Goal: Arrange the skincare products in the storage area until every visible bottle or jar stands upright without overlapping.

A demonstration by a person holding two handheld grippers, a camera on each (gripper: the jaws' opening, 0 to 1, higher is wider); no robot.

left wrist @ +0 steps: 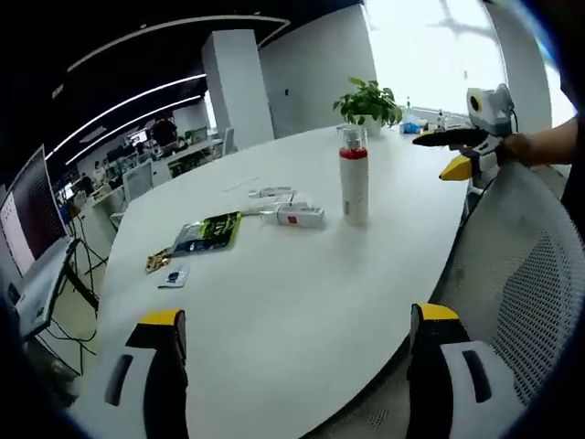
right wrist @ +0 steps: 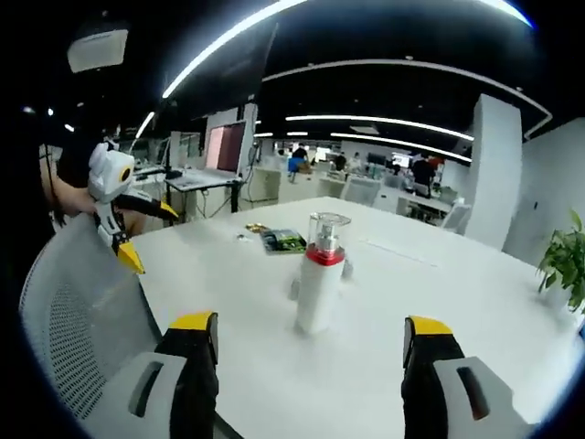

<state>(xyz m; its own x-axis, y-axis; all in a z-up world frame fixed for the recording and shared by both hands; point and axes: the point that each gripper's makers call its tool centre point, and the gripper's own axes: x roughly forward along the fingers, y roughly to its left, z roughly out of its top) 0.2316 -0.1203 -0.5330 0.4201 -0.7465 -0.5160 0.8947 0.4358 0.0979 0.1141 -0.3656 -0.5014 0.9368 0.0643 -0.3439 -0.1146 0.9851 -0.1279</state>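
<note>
My left gripper (left wrist: 291, 343) hangs over the near edge of the white table (left wrist: 274, 293), jaws wide, gripping nothing. My right gripper (right wrist: 311, 352) is spread wide too, empty. The white bottle (left wrist: 354, 176) with a red collar and clear cap stands upright toward the far edge, just beside a small tube (left wrist: 300, 216) lying flat. I can't read the green packet (left wrist: 207, 232). A mesh chair (right wrist: 78, 315) hides the table's near corner.
</note>
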